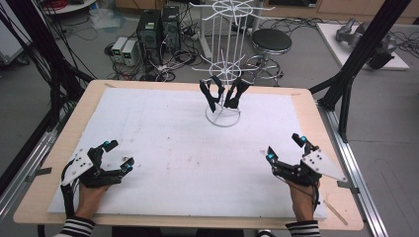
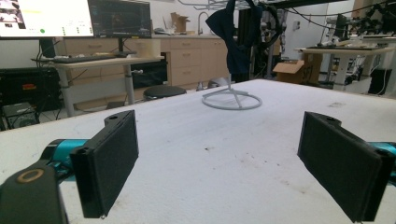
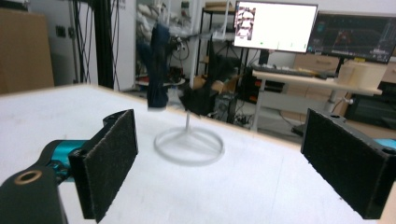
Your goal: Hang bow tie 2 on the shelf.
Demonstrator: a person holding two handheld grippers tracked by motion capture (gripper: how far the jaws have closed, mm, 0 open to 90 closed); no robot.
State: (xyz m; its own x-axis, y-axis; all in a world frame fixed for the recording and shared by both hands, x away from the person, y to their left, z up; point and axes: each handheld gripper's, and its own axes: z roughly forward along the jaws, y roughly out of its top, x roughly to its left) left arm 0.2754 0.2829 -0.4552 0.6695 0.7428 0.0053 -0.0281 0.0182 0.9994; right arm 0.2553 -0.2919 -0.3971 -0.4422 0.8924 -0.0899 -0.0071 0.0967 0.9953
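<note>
A white wire rack (image 1: 222, 74) stands at the far middle of the white mat (image 1: 168, 143), with dark cloth pieces (image 1: 225, 94) hanging from its lower hooks. My left gripper (image 1: 119, 154) rests open near the front left, nothing between its jaws. My right gripper (image 1: 285, 147) is open near the front right, also empty. In the left gripper view the left gripper (image 2: 217, 168) points at the rack's base ring (image 2: 232, 100) and a hanging dark cloth (image 2: 236, 37). In the right gripper view the right gripper (image 3: 217, 163) faces the ring (image 3: 189, 145) and a dark cloth (image 3: 158, 65), both blurred.
The mat lies on a wooden table (image 1: 306, 98) with bare edges. A thin wooden stick (image 1: 338, 212) lies at the front right corner. Black frame posts (image 1: 356, 59) rise at the right and left. A stool (image 1: 271, 40) and computer cases (image 1: 158, 29) stand on the floor behind.
</note>
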